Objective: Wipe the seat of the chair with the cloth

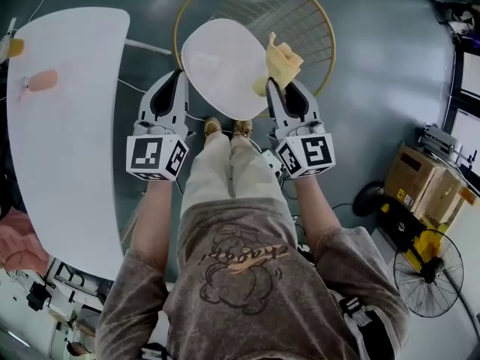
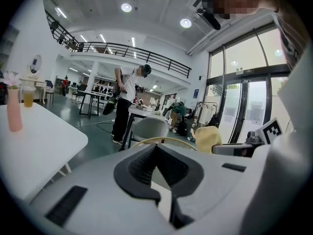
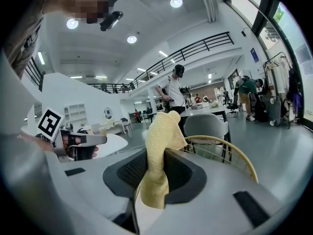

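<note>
Yellow cloth (image 1: 282, 60) stands pinched between the jaws of the right gripper (image 1: 275, 83), at the right edge of the white chair seat (image 1: 221, 66). By the seat's left edge, the left gripper (image 1: 177, 77) has its jaws together and empty.

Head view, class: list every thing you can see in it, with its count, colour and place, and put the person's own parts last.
chair: one, white seat with gold wire back, ahead of the person
cloth: one, yellow, at the seat's right edge
table: one, white, left
vase: one, pink, on the table
box: one, brown cardboard, right
fan: one, black, lower right floor
left gripper: one, grey, jaws shut, empty
right gripper: one, grey, jaws shut on the cloth
</note>
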Action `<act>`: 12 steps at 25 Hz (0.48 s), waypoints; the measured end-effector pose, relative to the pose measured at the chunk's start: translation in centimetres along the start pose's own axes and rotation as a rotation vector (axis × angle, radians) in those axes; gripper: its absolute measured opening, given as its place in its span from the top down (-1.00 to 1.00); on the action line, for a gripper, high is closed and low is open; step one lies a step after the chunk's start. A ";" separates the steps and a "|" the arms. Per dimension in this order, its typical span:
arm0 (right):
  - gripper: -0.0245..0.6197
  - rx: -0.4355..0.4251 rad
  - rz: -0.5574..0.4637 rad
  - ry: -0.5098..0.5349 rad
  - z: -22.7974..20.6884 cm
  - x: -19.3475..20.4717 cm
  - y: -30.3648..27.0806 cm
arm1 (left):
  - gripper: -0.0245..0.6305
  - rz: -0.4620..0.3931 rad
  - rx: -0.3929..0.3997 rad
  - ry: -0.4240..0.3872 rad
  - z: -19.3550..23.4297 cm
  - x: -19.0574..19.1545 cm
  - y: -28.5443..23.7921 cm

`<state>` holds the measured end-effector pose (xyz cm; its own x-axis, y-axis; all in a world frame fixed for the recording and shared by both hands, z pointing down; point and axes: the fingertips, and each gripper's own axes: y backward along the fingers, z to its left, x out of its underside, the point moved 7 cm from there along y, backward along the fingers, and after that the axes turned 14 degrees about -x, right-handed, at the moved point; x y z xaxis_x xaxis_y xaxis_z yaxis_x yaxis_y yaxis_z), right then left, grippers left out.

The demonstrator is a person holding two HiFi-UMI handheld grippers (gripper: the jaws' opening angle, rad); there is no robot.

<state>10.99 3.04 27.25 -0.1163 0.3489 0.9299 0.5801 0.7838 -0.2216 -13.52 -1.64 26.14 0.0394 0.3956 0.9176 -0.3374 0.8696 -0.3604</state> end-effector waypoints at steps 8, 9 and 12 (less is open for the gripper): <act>0.57 -0.030 0.006 -0.030 -1.7 3.9 -1.6 | 0.90 0.008 -0.043 0.025 -0.2 4.5 -2.2; 0.57 -0.034 0.010 -0.035 -2.0 4.5 -1.9 | 0.90 0.014 -0.045 0.031 -0.2 5.3 -2.7; 0.57 -0.039 0.022 -0.049 -2.5 6.4 -3.3 | 0.90 0.025 -0.048 0.037 0.6 7.1 -4.0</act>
<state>10.32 1.37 34.63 -0.1419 0.3916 0.9091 0.6135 0.7555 -0.2297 -12.42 -2.44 34.15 0.0664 0.4273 0.9017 -0.2929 0.8722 -0.3917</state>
